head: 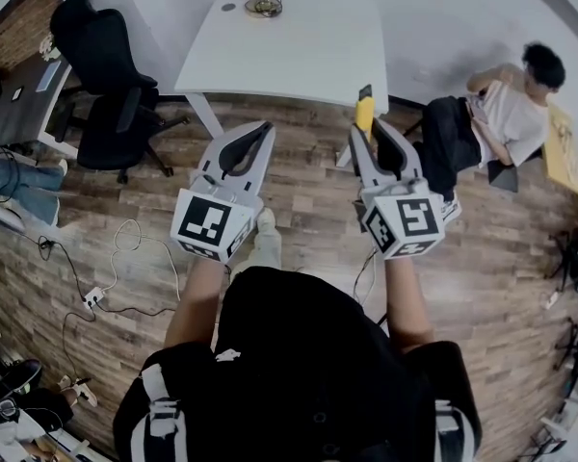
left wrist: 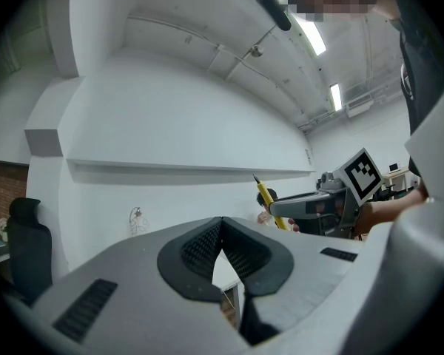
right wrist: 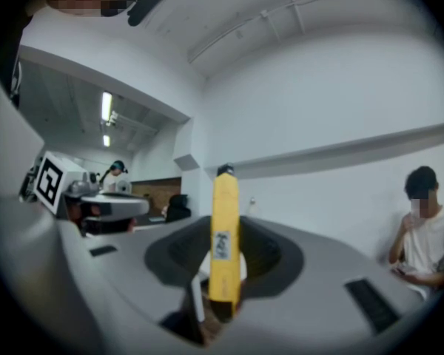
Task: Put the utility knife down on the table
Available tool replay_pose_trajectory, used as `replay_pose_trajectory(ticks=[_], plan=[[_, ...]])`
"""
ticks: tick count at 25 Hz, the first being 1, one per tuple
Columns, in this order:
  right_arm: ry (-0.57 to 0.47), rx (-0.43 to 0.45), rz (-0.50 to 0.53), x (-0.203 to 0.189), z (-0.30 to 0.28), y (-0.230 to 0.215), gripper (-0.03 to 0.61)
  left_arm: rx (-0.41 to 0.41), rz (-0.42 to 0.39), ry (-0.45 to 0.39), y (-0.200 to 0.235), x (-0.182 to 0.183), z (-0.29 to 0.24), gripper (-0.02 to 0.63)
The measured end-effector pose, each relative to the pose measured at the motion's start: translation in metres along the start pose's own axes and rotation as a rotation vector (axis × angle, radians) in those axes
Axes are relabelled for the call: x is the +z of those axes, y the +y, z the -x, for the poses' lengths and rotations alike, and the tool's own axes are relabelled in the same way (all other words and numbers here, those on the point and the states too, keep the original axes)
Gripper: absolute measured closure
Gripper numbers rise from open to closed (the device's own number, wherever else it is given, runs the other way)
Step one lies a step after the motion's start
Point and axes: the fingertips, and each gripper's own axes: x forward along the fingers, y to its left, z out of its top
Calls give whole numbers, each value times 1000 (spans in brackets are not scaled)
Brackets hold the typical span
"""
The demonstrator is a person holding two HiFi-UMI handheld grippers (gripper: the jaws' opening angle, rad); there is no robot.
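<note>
Yellow utility knife (right wrist: 224, 231) clamped lengthwise in right gripper (head: 379, 141); left gripper (left wrist: 222, 226) closed, empty. Carry level over white table (head: 299, 51), lower flat, then release gently.

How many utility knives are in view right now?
1. The yellow utility knife is gripped in the right gripper, held short of the white table. Others could be hidden from view.

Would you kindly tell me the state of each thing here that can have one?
Right gripper: shut on yellow plastic utility knife.
Utility knife: held, poking past the jaw tips.
Left gripper: shut, empty.
White rectangular table: knife not on it.
</note>
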Motion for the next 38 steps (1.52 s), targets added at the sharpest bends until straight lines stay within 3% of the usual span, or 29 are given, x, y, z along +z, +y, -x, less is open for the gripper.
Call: replay_pose_trajectory(ticks=[15, 30, 35, 38], plan=[[13, -15, -10, 1, -101, -34, 440, -23, -14, -5, 81, -5, -79, 592], [42, -50, 10, 2, -193, -36, 440, -62, 22, -5, 169, -18, -126, 592], [64, -75, 26, 5, -254, -32, 440, -75, 38, -2, 227, -22, -146, 593], [53, -75, 25, 0, -254, -30, 440, -90, 25, -4, 224, -26, -147, 592]])
